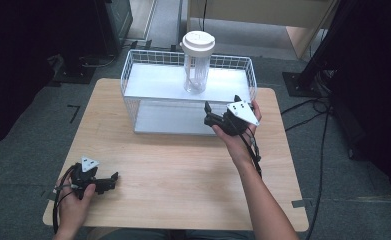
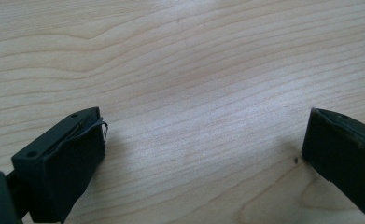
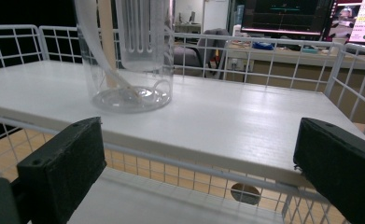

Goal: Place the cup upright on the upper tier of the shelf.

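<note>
A clear plastic tumbler [image 1: 197,62] with a white lid stands upright on the top shelf of a white wire rack [image 1: 153,82] at the back of the wooden table [image 1: 183,165]. My right gripper [image 1: 222,102] is held at the rack's front right, open and empty. In the right gripper view it [image 3: 199,123] faces the shelf edge [image 3: 245,140], and the tumbler [image 3: 129,60] stands ahead to the left. My left gripper [image 1: 114,181] rests low at the table's front left corner. It is open and empty, its jaws wide apart over bare wood [image 2: 194,56].
The rack has a lower shelf [image 1: 173,120] under the top one, with wire walls around both. Black cables [image 1: 323,125] and dark stands [image 1: 308,75] are on the floor to the right. Monitors [image 3: 283,14] glow beyond the rack.
</note>
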{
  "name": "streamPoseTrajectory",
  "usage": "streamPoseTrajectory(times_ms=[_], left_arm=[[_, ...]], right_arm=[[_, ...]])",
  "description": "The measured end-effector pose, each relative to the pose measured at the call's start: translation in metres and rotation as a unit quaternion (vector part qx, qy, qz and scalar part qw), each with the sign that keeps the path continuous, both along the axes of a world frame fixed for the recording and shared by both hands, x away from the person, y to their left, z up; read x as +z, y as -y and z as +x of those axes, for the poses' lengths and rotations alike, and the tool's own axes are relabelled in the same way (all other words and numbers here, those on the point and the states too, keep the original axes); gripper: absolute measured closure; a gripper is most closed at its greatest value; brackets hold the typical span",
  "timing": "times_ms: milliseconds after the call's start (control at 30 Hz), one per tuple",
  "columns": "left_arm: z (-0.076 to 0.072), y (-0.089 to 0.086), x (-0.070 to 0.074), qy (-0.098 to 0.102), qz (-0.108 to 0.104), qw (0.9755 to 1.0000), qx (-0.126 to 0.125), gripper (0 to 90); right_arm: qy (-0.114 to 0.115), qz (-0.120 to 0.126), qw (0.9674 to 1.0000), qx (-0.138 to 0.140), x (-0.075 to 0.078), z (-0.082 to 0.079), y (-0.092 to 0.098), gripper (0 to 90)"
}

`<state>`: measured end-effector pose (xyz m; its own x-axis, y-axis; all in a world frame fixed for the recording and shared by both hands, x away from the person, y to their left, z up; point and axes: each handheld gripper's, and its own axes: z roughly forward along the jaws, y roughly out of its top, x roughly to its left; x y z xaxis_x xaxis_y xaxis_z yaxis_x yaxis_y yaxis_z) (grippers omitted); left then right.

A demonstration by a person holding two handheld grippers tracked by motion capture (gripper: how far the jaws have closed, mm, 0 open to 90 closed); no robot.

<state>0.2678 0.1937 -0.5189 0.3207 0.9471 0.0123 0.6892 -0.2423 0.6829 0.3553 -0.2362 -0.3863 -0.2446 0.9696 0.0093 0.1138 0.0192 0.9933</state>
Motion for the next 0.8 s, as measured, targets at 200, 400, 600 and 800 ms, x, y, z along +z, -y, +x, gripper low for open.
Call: streamPoseTrajectory(times_ms=[200, 400, 600, 800], left_arm=[[0.0, 0.0, 0.0, 0.0, 0.0, 1.0, 0.0, 0.0], [0.0, 0.0, 0.0, 0.001, 0.0, 1.0, 0.0, 0.0], [0.0, 0.0, 0.0, 0.0, 0.0, 1.0, 0.0, 0.0], [0.0, 0.0, 0.0, 0.0, 0.0, 1.0, 0.0, 0.0]], right_arm=[[-0.008, -0.003, 1.0, 0.005, -0.012, -0.009, 0.007, 2.1], [-0.02, -0.003, 0.9998, 0.002, -0.027, -0.015, 0.015, 2.1], [-0.038, -0.003, 0.9993, -0.003, -0.044, -0.02, 0.025, 2.1], [-0.074, -0.017, 0.997, -0.009, -0.063, -0.027, 0.033, 2.1]])
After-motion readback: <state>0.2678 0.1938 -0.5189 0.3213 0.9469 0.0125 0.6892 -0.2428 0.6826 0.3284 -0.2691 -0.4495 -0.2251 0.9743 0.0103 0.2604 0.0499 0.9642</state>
